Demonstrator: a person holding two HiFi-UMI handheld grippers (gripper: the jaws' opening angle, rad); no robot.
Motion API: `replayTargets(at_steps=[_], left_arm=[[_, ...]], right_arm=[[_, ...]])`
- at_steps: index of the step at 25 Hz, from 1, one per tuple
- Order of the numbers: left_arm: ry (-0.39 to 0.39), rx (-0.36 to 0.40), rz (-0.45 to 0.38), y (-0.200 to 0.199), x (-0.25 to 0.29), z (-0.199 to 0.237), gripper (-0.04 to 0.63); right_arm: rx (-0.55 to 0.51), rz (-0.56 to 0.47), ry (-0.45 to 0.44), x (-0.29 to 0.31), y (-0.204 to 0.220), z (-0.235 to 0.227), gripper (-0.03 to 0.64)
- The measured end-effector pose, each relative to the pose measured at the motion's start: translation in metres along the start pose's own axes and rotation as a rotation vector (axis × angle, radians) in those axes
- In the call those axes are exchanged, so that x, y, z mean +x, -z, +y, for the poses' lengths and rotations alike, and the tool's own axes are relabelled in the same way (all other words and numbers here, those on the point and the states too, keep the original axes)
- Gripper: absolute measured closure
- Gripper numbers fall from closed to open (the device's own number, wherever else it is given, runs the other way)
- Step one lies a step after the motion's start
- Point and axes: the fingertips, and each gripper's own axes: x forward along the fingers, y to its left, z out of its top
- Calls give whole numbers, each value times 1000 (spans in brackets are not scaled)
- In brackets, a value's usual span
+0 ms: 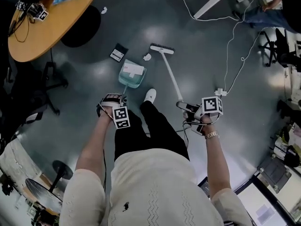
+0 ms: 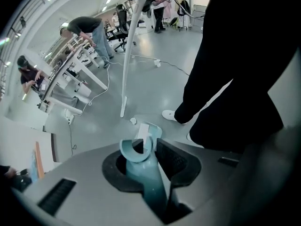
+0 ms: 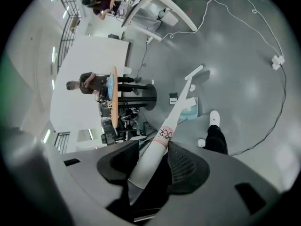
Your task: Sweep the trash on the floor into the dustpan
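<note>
A teal dustpan point(image 1: 132, 75) rests on the grey floor with a white sheet of paper in it. Its teal handle point(image 2: 143, 171) runs back between the jaws of my left gripper point(image 1: 114, 100), which is shut on it. A white broom point(image 1: 170, 74) slants across the floor, head point(image 1: 162, 49) at the far end. My right gripper point(image 1: 189, 111) is shut on the broom's white pole point(image 3: 153, 157). A small crumpled white scrap point(image 1: 146, 57) lies between broom head and dustpan; the same scrap point(image 2: 133, 121) shows by the broom's foot.
A black-and-white card point(image 1: 118, 53) lies left of the dustpan, another white scrap point(image 1: 104, 10) farther off. A round wooden table point(image 1: 47, 18) stands at upper left. A white cable point(image 1: 233, 36) with a plug point(image 1: 220, 92) trails at right. My white shoe point(image 1: 150, 95) is beside the dustpan.
</note>
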Motion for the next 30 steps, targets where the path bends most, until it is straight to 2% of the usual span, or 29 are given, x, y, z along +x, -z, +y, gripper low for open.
replayTargets(at_steps=[3,7,10,16,20,22,25,30], left_arm=[[20,26,16,-1,12,14,503],[58,20,12,1,22,26,503],[66,19,13,11,28,34,503],[79,83,10,30,31,34,503],[110,67,18,49,34,30,503],[121,40,7,53,33,29,503],[92,7,0,64,34,38,503],[59,-28,-9,81,24,48,503]], right_arm=[[-3,31,46,25,-17,-9,436],[74,78,16,44,-3,-10,436],[89,150,1,58,28,-10,436],[91,302,-5,73,108,9,436],[104,358,-33,84,135,34,433],[118,351,-51,86,140,47,430],[144,309,-80,88,132,66,428],[140,227,-241,81,112,108,426]])
